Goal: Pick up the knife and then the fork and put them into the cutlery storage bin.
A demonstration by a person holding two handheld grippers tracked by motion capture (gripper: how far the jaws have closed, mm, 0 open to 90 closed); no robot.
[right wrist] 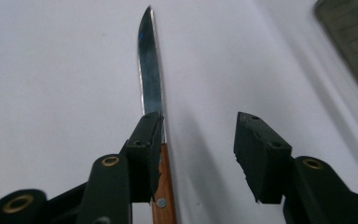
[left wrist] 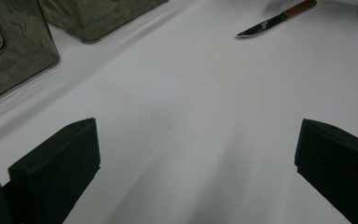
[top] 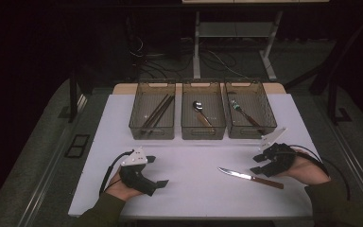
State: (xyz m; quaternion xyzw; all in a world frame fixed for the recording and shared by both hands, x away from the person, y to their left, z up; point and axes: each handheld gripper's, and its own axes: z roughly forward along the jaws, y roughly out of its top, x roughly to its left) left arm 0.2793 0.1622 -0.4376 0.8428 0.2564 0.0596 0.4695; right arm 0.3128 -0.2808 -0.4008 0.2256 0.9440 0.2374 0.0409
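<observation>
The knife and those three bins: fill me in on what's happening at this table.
A person holds a claw in each hand over a white table. The right claw is open, set down by a wooden-handled knife that lies flat on the table, one jaw against the handle, not yet gripped. The left claw is open and idle above bare table. Behind stand three bins: chopsticks in the left, a spoon in the middle, a fork in the right.

Lab or test room, not a home — dark walls all round, a white table (top: 189,189) lit from above. Behind it, a metal desk frame (top: 236,42) with loose cables (top: 146,56) on grey carpet. Three identical clear bins (top: 203,130) in a neat row — a staged setup.
</observation>
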